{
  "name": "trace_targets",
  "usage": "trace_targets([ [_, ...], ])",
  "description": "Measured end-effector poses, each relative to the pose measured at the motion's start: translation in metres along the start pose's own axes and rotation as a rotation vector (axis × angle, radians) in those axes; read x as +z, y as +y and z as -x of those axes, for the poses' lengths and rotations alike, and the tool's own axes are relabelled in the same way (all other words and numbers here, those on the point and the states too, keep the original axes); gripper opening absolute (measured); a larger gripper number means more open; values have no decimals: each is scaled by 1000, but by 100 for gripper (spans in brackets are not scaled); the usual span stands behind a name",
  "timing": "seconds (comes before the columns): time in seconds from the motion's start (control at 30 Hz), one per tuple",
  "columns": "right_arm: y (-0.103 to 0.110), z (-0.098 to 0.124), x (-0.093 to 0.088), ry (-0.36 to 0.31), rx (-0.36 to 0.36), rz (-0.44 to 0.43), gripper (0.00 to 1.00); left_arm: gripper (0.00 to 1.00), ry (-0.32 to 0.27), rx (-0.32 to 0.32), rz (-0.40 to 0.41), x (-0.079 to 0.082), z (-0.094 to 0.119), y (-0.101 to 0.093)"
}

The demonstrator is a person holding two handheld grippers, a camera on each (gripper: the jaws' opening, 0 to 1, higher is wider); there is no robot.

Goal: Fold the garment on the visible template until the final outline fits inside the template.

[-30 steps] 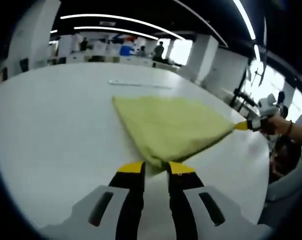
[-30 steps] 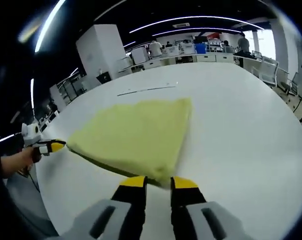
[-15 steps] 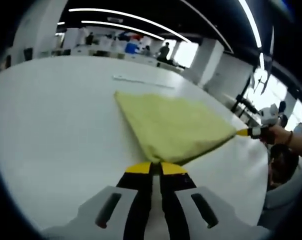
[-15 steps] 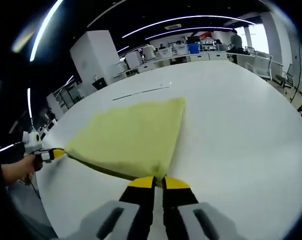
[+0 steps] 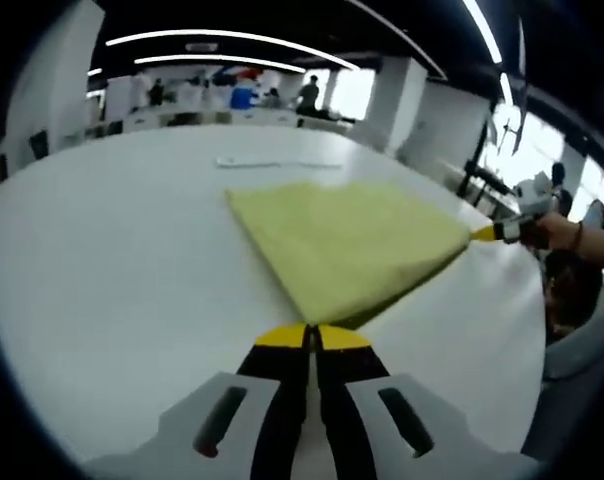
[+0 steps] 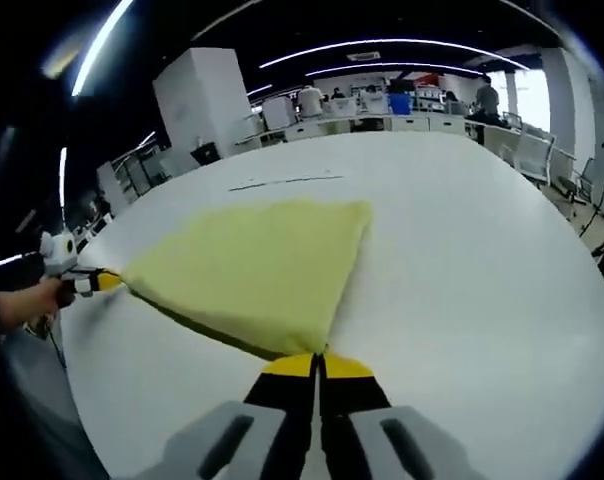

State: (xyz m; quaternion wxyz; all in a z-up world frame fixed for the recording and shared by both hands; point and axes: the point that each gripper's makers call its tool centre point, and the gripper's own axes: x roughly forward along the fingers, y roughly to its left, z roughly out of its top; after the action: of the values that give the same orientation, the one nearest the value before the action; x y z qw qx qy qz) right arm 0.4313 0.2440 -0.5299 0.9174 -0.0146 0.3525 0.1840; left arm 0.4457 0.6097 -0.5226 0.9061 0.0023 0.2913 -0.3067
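- The cloth, a pale yellow-green piece, lies spread on the white bench, with two near corners lifted and drawn taut.
- In the left gripper view, the left gripper has its yellow-tipped jaws pressed together on the near corner of the cloth, and that corner disappears between the tips.
- From that pinched corner the cloth fans outward toward the far edge of the bench.
- At the right of the same view, the right gripper clamps another corner; its yellow tip meets the cloth's point, and a hand holds it near the bench's right edge.
- In the right gripper view, the right gripper also has its jaws closed tight, pinching its own corner of the cloth.
- At the left of that view, the left gripper grips the opposite corner, held by a hand beside the bench's left edge.
- The edge of the cloth between the two pinched corners runs straight and casts a dark shadow on the bench beneath it.
- A thin line runs across the bench beyond the cloth's far side, apart from the cloth; the same line appears in the left gripper view.
- People and desks stand in the background beyond the far edge.
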Motion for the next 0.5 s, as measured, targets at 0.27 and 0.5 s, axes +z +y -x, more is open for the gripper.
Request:
trace_targets([
  [0.27,0,3,0,17,18,63,0,0,58,-22,-165,0,3,-12],
  [0.5,5,7,-8,33,27,44,0,0,74,-27,-168,-8,6,-11],
])
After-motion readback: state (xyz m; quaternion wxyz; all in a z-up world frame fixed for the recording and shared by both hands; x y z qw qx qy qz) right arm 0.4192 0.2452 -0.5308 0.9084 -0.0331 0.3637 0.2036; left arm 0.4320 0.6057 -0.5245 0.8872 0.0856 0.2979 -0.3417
